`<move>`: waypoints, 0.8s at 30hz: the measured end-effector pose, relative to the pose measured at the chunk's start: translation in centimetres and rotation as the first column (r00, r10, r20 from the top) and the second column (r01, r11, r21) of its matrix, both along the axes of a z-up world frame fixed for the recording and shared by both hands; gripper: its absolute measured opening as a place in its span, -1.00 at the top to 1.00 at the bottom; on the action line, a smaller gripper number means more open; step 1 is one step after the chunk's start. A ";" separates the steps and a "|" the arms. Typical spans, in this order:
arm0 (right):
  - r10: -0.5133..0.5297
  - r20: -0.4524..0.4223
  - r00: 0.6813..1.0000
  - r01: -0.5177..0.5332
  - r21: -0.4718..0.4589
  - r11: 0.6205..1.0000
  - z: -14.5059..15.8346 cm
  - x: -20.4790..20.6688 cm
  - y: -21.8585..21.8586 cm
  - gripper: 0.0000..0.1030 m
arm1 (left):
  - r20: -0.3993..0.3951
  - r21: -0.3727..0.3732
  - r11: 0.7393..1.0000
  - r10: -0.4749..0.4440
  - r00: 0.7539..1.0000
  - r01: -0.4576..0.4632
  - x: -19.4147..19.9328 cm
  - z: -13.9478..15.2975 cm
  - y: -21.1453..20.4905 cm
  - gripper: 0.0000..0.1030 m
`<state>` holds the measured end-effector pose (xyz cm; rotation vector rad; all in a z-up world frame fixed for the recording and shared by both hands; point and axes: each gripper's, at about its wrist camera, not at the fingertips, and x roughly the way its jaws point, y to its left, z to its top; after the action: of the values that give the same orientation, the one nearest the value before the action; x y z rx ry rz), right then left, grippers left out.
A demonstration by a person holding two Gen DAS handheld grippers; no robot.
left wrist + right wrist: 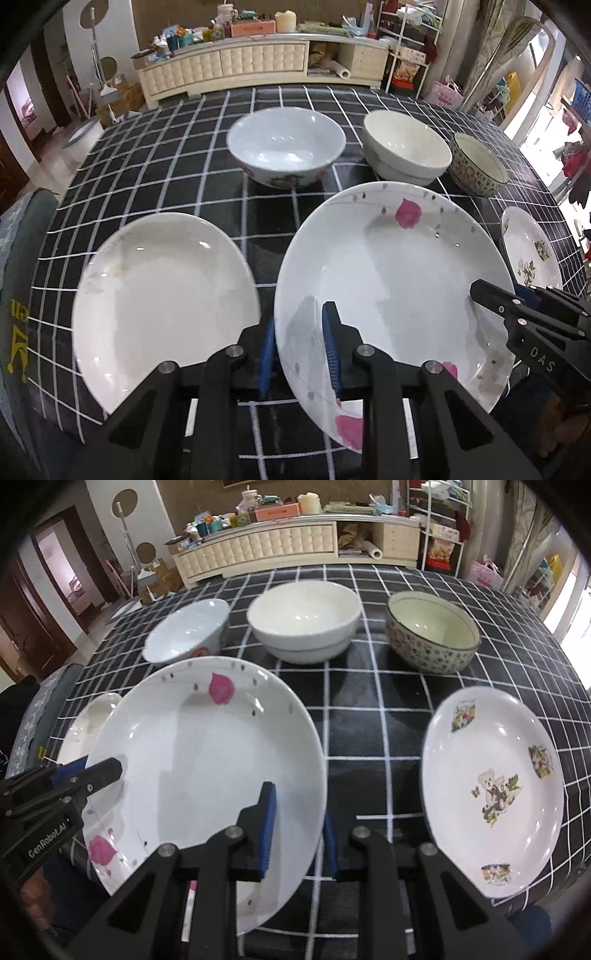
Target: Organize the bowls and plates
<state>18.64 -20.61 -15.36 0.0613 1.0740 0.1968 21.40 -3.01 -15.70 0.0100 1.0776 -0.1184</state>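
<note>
The large white ceramic plate with pink petal prints (391, 280) sits between both tools, gripped at opposite sides of its rim and tilted above the black tablecloth with a white grid (155, 177). The left gripper (301, 354) has its blue pads (332, 347) closed on the plate's near-left edge, one finger above the rim and one below. The right gripper (299, 830) is likewise clamped narrowly on the plate's right edge, its left pad (267, 827) lying on the inner face.

Just left of the held plate lies a plain white round plate (162, 299), their rims close together. To the right, well apart across bare cloth, rests a white plate with a bear cartoon print (491, 794).

Beyond, a row of three bowls stands upright: a white bowl with a red flower pattern outside (286, 144), a plain cream-white bowl (304, 624), and a bowl with a dark dotted floral outside (432, 633). A strip of open cloth separates the bowls from the plates. The table's far edge meets a cream cabinet (258, 62).
</note>
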 end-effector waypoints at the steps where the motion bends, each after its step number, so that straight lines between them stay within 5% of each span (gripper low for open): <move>1: 0.005 0.004 1.000 -0.005 0.001 1.000 0.2 0.0 0.3 0.46 | 0.004 0.001 1.000 0.005 1.000 -0.005 -0.3 0.2 0.3 0.57; 24: 0.183 -0.036 0.983 -0.182 0.011 0.983 -1.0 0.1 12.3 0.46 | 0.023 0.008 0.974 0.228 0.973 -0.228 -4.2 1.6 12.6 0.57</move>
<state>18.79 -8.26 -16.37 -0.0270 1.1155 0.3666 17.21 9.56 -14.11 -0.1024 1.0505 0.0949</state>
